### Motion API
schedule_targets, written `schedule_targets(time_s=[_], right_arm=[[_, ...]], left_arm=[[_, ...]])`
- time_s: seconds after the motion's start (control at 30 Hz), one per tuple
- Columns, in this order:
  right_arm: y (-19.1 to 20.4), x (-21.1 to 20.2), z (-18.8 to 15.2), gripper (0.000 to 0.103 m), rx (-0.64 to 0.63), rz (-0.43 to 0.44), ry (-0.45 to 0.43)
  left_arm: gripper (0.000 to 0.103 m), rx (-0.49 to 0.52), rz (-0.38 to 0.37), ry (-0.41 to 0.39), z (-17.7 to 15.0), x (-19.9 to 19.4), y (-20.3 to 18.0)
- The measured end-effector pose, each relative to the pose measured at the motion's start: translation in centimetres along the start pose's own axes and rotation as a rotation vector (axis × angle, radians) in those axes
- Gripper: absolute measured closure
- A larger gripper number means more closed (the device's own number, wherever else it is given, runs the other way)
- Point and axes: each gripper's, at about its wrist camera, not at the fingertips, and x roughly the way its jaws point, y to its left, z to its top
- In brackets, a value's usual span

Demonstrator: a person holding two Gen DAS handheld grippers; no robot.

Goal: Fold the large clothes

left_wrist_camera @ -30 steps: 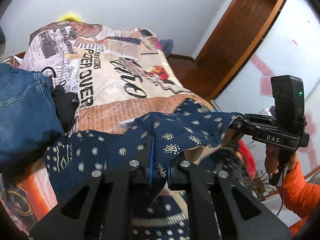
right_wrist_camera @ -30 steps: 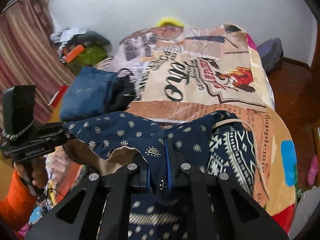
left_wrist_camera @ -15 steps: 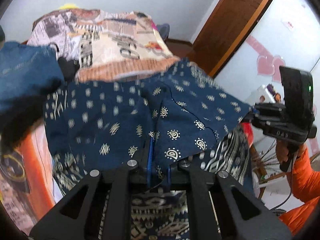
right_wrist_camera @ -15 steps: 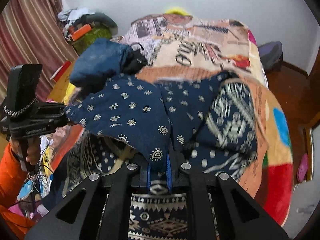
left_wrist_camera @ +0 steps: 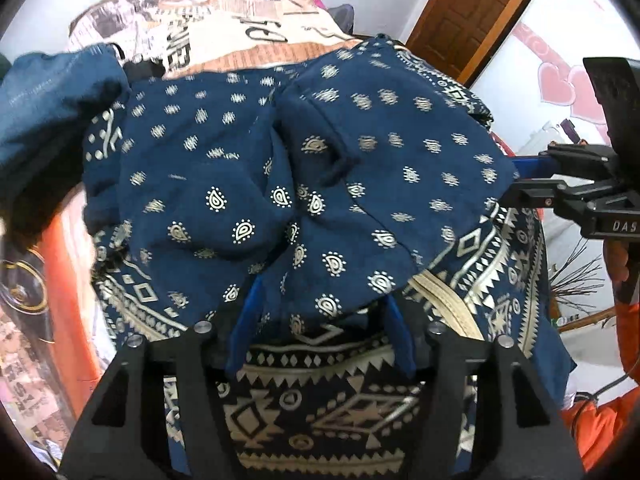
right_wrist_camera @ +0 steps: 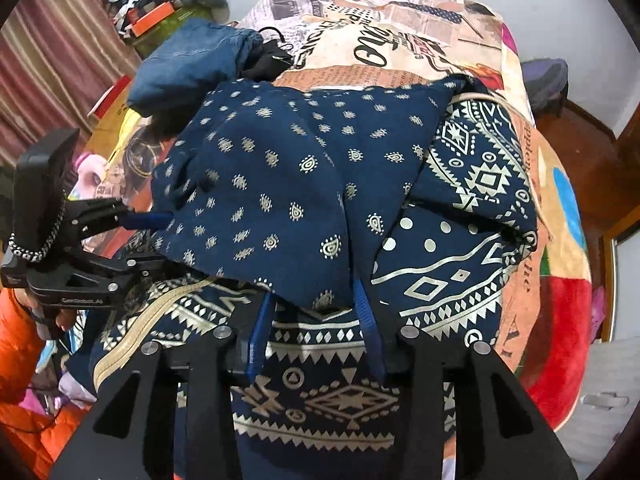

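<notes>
A navy patterned garment (left_wrist_camera: 304,184) lies folded over on the bed (right_wrist_camera: 400,48) beside denim clothing (right_wrist_camera: 188,64); left tongs (left_wrist_camera: 320,332) and right tongs (right_wrist_camera: 316,320), just opening, stand apart, cloth draped between them.

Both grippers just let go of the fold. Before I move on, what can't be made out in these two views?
- Left gripper fingertips: left wrist view, under the navy printed garment.
- Right gripper fingertips: right wrist view, covered by the same flap.
- Garment's near hem: both views, hidden by gripper bodies.
- Denim pile: left wrist view, blurred, cut off.
</notes>
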Motion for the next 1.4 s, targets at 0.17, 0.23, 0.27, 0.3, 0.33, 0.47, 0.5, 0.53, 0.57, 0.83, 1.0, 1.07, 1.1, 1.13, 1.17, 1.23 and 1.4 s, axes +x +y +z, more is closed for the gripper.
schedule_targets(time_s=[0.17, 0.23, 0.27, 0.3, 0.33, 0.47, 0.5, 0.53, 0.57, 0.83, 1.0, 1.07, 1.1, 1.13, 1.17, 1.23, 1.4], right_arm=[[-0.1, -2.2, 0.0, 0.065, 0.007, 0.013, -0.058], [-0.1, -3.0, 0.1, 0.065, 0.011, 0.010, -0.084], [-0.3, -3.6, 0.2, 0.065, 0.014, 0.007, -0.102], [-0.3, -3.9, 0.3, 0.065, 0.015, 0.004, -0.114], [-0.4, -4.4, 0.5, 0.065, 0.018, -0.003, -0.132], [-1.6, -5.7, 1.4, 0.058, 0.061, -0.027, -0.197], [-2.2, -6.0, 1.8, 0.057, 0.083, -0.033, -0.218], [-2.7, -6.2, 2.0, 0.057, 0.104, -0.037, -0.231], [-3.2, -6.3, 2.3, 0.057, 0.126, -0.039, -0.242], [-8.9, -4.9, 3.9, 0.057, 0.308, -0.057, -0.238], [-12.3, -2.6, 3.9, 0.057, 0.405, -0.057, -0.194], [-13.5, -1.4, 4.0, 0.057, 0.444, -0.054, -0.171], [-14.1, -0.8, 4.0, 0.057, 0.463, -0.048, -0.161], [-14.7, -0.2, 3.9, 0.057, 0.484, -0.042, -0.150], [-15.2, 0.3, 3.9, 0.057, 0.505, -0.035, -0.141], [-16.2, 1.3, 3.8, 0.057, 0.554, 0.015, -0.126], [-16.3, 3.0, 3.9, 0.057, 0.604, 0.139, -0.128]], left_arm=[[0.044, -0.013, 0.014, -0.043, -0.6, -3.0, 0.4], [0.043, -0.017, 0.021, -0.070, -0.5, -4.2, 0.9], [0.042, -0.017, 0.033, -0.092, -0.6, -5.3, 1.0], [0.039, -0.019, 0.050, -0.111, -0.4, -5.9, 1.3], [0.035, -0.024, 0.070, -0.132, -0.1, -6.5, 1.8], [0.032, -0.085, 0.133, -0.210, 0.8, -8.4, 4.6], [0.032, -0.122, 0.143, -0.221, 1.1, -8.6, 5.9], [0.032, -0.149, 0.148, -0.226, 1.2, -8.6, 6.8], [0.032, -0.185, 0.155, -0.230, 1.6, -8.4, 7.9], [0.032, -0.479, 0.128, -0.193, 2.2, -4.1, 17.6], [0.032, -0.631, 0.010, -0.117, 1.1, 0.7, 21.6], [0.032, -0.675, -0.040, -0.093, 0.8, 2.5, 22.6], [0.032, -0.693, -0.066, -0.083, 0.7, 3.4, 22.9], [0.032, -0.704, -0.084, -0.077, 0.7, 4.1, 23.2], [0.032, -0.720, -0.114, -0.071, 0.7, 4.9, 23.5], [0.032, -0.738, -0.173, -0.081, 0.7, 5.7, 23.9], [0.032, -0.797, -0.282, -0.125, 0.8, 7.2, 25.2]])
